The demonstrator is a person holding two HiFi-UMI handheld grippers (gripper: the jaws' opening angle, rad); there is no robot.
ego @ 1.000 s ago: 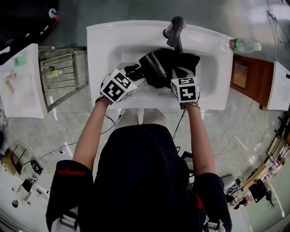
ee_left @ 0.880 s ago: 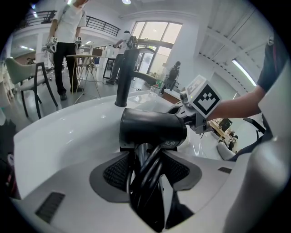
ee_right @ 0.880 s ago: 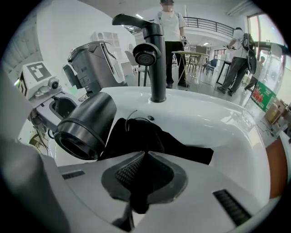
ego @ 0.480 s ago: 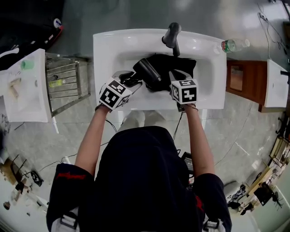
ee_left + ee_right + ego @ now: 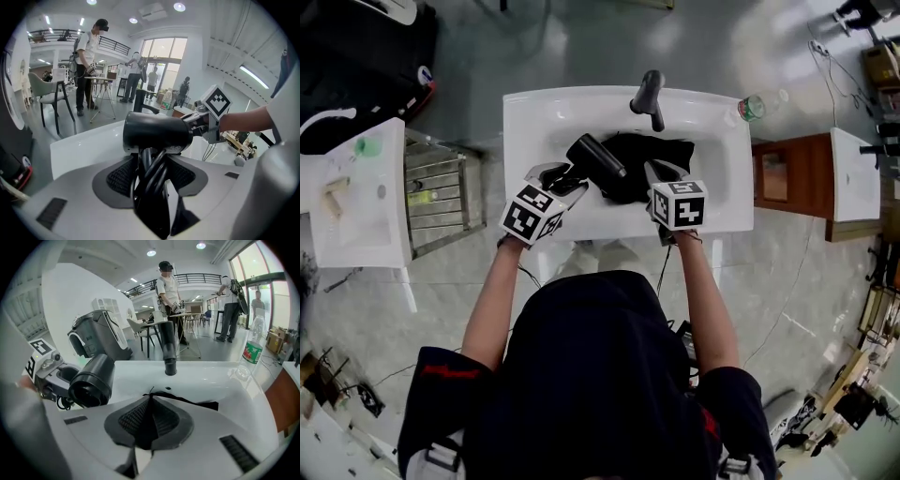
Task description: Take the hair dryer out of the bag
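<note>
Grips glossy black plastic hair dryer (image 5: 157, 133) by handle and looped cord in clamped left gripper (image 5: 151, 177), above white ceramic sink (image 5: 534, 112), seemingly clear of limp black cloth bag (image 5: 666, 148). Pinches bag fabric in closed right gripper (image 5: 149, 422). Best: pin bag low, draw dryer away steadily. Shows no legible writing; label on clear plastic bottle (image 5: 752, 107) too small to read.

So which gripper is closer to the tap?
Right. The right gripper, shut on the bag, faces the tap directly; the left gripper, holding the hair dryer, is off to one side.
</note>
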